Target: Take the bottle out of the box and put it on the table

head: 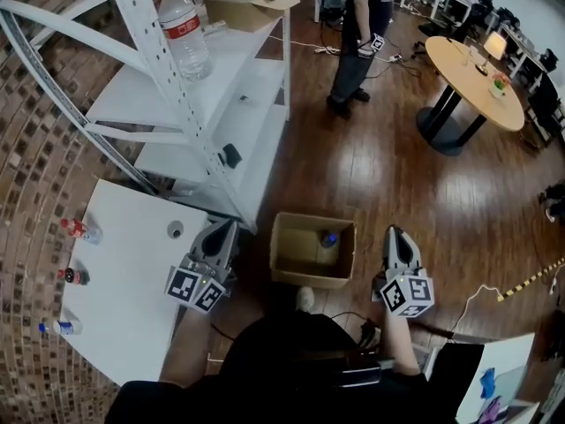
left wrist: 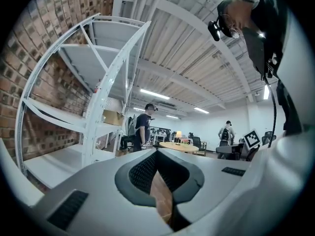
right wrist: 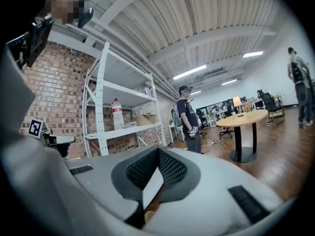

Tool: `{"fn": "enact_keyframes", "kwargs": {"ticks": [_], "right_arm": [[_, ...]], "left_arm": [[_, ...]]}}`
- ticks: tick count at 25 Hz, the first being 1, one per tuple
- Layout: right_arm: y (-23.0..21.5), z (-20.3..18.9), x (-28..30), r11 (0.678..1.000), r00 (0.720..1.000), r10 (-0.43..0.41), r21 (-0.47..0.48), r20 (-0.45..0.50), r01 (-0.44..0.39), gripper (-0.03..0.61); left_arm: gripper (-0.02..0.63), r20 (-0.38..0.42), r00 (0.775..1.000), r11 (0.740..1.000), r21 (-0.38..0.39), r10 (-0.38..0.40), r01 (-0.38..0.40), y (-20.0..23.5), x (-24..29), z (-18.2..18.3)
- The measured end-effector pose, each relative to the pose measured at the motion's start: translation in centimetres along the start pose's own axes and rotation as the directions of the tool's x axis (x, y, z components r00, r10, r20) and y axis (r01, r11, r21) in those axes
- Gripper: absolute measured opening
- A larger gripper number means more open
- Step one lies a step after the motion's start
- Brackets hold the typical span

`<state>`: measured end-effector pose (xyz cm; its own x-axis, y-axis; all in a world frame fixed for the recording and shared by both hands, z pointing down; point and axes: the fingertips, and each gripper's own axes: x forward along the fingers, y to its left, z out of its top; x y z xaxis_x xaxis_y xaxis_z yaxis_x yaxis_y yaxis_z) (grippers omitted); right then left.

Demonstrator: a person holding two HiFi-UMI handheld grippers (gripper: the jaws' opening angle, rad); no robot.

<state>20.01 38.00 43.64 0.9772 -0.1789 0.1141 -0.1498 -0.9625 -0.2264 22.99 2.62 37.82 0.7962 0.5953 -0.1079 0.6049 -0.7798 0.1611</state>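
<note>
An open cardboard box (head: 309, 256) stands on the wooden floor right in front of me. Inside it lies a bottle (head: 327, 237) with a blue cap, near the far right corner. My left gripper (head: 227, 227) hovers just left of the box, jaws shut and empty, beside the corner of the white table (head: 124, 281). My right gripper (head: 395, 232) hangs just right of the box, also shut with nothing in it. In the left gripper view the left gripper (left wrist: 157, 154) points level across the room, as does the right gripper (right wrist: 158, 151) in its own view.
Three small bottles (head: 78, 229) lie along the white table's left edge. A white shelving rack (head: 203, 104) with a large water bottle (head: 185, 29) and a carton (head: 250, 5) stands behind. A person (head: 357, 42) and a round wooden table (head: 472, 69) are farther off.
</note>
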Motion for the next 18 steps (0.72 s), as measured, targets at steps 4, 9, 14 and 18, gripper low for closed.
{"fn": "enact_keyframes", "kwargs": {"ticks": [4,9,14,18], "right_arm": [[-2.3,0.5,1.4,0.999,0.999,-0.032,-0.004,0.012,0.032,0.005],[-4.0,0.3,2.2,0.996,0.996,-0.085,-0.016,-0.006,0.085,0.005],[-4.0,-0.5,0.4,0.984,0.984,-0.179,0.014,-0.007,0.179,0.005],[-2.9,-2.0,-1.1,0.979,0.979,-0.201,0.027,-0.03,0.202,0.005]], "left_arm": [[0.003,-0.009,0.999,0.999,0.005,-0.036,0.037,0.1,4.0,-0.9],[0.003,-0.026,0.995,0.995,-0.031,-0.097,0.096,0.1,8.1,-2.7],[0.003,-0.083,0.975,0.977,-0.069,-0.205,0.2,-0.7,10.1,-4.6],[0.003,-0.119,0.957,0.964,-0.068,-0.264,0.258,-1.3,10.1,-5.5]]}}
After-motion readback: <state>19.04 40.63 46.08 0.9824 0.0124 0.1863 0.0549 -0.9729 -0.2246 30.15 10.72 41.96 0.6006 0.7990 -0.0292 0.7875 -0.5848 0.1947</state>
